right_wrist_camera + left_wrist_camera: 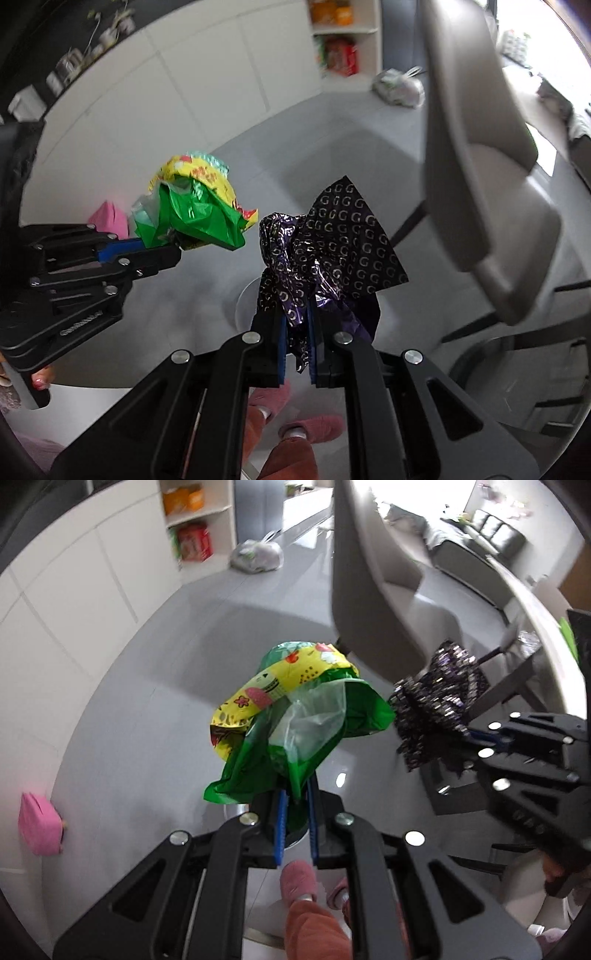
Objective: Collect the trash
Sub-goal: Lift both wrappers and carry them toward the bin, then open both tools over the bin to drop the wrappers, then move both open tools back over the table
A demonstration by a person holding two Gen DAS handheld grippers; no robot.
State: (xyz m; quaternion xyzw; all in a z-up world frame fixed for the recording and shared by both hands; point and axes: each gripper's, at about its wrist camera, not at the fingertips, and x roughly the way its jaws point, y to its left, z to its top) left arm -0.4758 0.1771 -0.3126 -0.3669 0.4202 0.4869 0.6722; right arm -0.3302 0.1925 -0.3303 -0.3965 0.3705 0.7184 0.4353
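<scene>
My left gripper point(295, 797) is shut on a crumpled bundle of green and yellow wrappers point(295, 709) with a bit of clear film, held above the grey floor. In the right wrist view the same left gripper point(173, 243) comes in from the left with those green and yellow wrappers point(199, 206). My right gripper point(297, 325) is shut on a crumpled dark purple wrapper point(332, 251) printed with silver letters. In the left wrist view the right gripper point(469, 734) enters from the right, holding the purple wrapper point(436, 701). The two bundles hang side by side, close but apart.
A grey chair point(369, 583) stands just behind and right of the bundles. A tied plastic bag point(258, 554) lies on the floor by white shelves point(192, 524). A pink object point(38, 823) sits against the white cabinets. The person's slippered feet point(299, 882) are below.
</scene>
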